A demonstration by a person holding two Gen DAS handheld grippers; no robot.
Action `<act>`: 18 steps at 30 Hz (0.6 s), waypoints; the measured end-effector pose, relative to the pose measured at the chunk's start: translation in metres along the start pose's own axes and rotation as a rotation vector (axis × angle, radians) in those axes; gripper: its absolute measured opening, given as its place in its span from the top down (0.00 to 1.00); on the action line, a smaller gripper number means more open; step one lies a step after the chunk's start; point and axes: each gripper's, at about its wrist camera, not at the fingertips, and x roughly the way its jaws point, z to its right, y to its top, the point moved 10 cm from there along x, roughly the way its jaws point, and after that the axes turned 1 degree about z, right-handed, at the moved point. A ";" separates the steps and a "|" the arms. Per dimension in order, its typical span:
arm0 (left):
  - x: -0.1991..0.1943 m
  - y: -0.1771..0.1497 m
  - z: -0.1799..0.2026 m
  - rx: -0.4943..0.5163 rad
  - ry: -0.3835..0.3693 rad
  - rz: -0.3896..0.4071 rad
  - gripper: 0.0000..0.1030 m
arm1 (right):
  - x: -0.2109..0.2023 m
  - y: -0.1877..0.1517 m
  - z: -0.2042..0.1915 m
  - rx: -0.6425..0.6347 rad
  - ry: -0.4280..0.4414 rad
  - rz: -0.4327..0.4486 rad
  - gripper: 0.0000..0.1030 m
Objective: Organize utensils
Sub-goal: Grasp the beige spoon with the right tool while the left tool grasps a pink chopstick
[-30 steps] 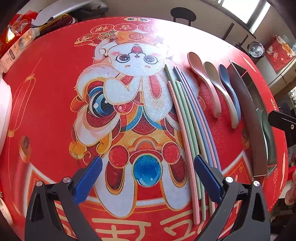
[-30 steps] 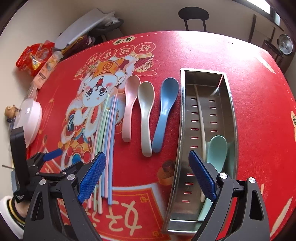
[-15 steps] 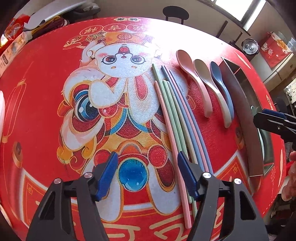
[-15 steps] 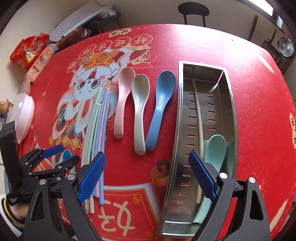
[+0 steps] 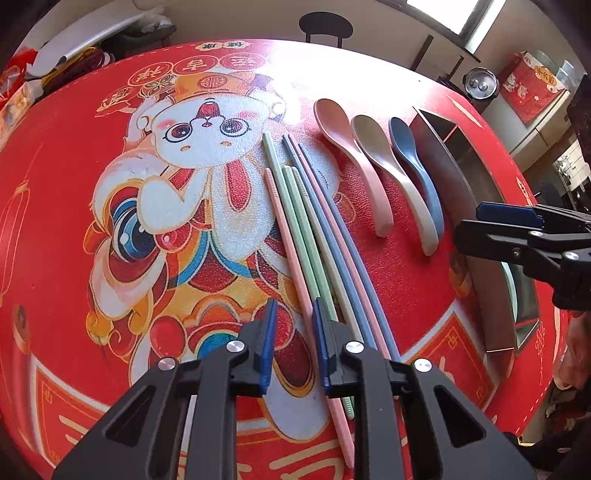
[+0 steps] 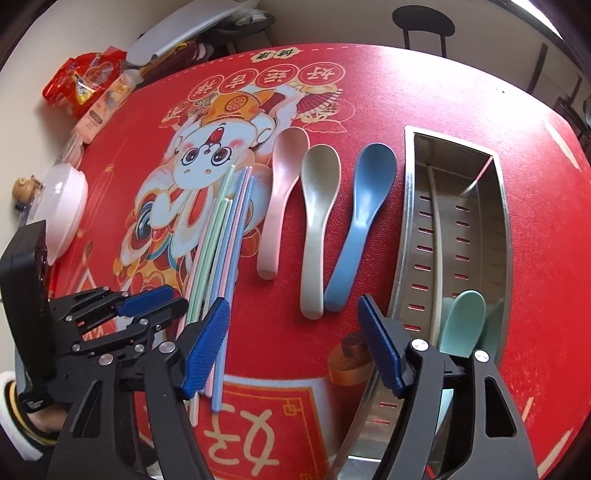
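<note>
**A:** Item one, nearest you: left gripper (image 5: 293, 325), jaws closing and already narrow, straddling the near end of the pink chopstick (image 5: 291, 251). I cannot tell whether the pads press it yet. Condition?

**B:** At risk. The green chopstick (image 5: 303, 236) lies just beside the pink one, and your right-hand pad sits over it. You may pinch two sticks, or flick one out of the bundle.

**A:** Item two: right gripper (image 6: 293, 345), jaws partly open and closing, nothing between them, hovering over the near ends of the cream spoon (image 6: 314, 221) and blue spoon (image 6: 360, 218).

**B:** Those handles touch at the near end. If you close there, you could drag both.

**A:** Item three, middle ground: pink spoon (image 6: 279, 199) left of those two; blue chopsticks (image 5: 332, 236) on the bundle's right side.

**B:** Item four, right: steel tray (image 6: 506, 229), perforated, already holding a mint spoon (image 6: 463, 317) and one pale chopstick (image 6: 437, 236). Your right gripper's finger overlaps its near wall; you could knock it.

**A:** Surface: red printed mat (image 6: 424, 85), textured, over a round table.

**B:** Far edge: snack packets (image 6: 83, 81), a white dish (image 6: 64, 199) at left, a black stool (image 6: 423, 18) beyond.
</note>
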 end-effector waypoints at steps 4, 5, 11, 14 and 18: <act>0.003 0.007 0.000 -0.003 0.005 0.011 0.84 | 0.007 0.004 -0.001 -0.007 0.014 -0.008 0.54; 0.003 0.008 -0.003 -0.014 0.002 0.013 0.84 | 0.009 0.006 -0.001 -0.004 0.016 -0.010 0.57; 0.005 0.011 -0.011 -0.029 0.025 0.022 0.89 | 0.018 0.017 0.000 0.004 0.015 -0.019 0.64; 0.006 0.012 -0.013 -0.048 0.011 0.027 0.89 | 0.022 0.019 0.000 -0.002 0.002 -0.028 0.65; 0.004 0.011 -0.016 -0.062 -0.008 0.023 0.90 | 0.028 0.019 0.003 -0.003 -0.014 -0.043 0.65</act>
